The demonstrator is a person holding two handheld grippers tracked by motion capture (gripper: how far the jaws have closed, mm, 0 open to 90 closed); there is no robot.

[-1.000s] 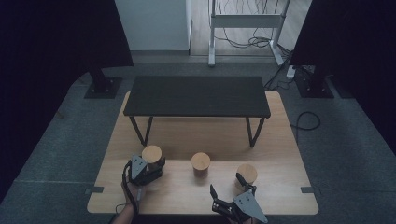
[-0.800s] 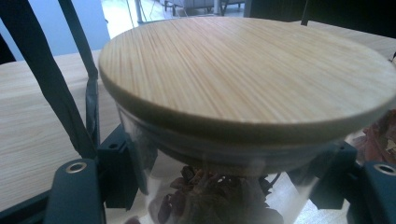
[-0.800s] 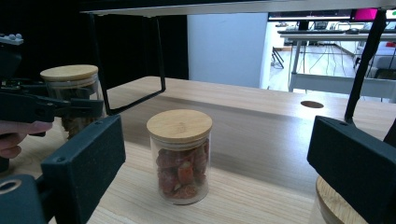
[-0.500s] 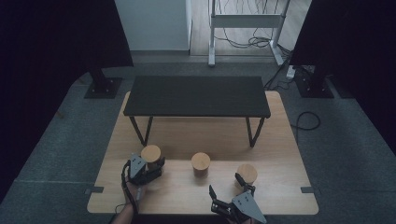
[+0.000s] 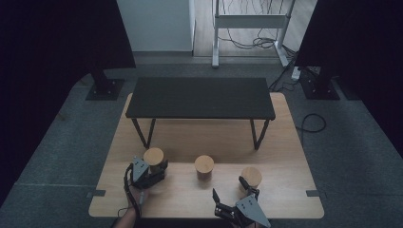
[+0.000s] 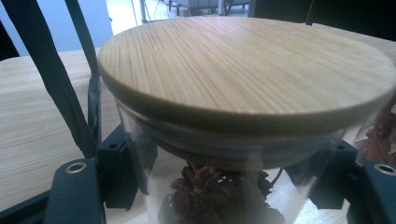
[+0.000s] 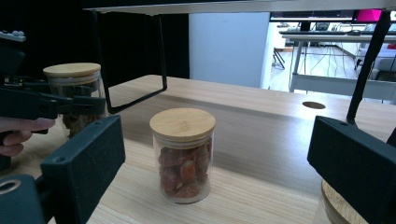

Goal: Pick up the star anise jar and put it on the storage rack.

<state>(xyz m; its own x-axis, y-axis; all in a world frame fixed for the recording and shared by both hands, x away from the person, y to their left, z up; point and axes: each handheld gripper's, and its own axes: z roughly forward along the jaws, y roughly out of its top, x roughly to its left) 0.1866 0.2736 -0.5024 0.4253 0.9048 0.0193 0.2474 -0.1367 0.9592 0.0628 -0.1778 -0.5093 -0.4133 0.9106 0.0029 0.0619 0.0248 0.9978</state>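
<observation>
Your left gripper [image 5: 151, 172] clamps jar 1 [image 5: 154, 158] on the counter [image 5: 285, 156]; your right gripper [image 5: 231, 195] stands wide open, holding nothing.

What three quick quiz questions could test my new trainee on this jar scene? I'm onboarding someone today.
1. True or false: the left tool is shut on the left jar.
2. How many lidded jars stand on the wooden table?
3. The right tool is: A) open, gripping nothing; B) clamped on the middle jar; C) lifting the right jar.

Key: 1 true; 2 three; 3 A.
</observation>
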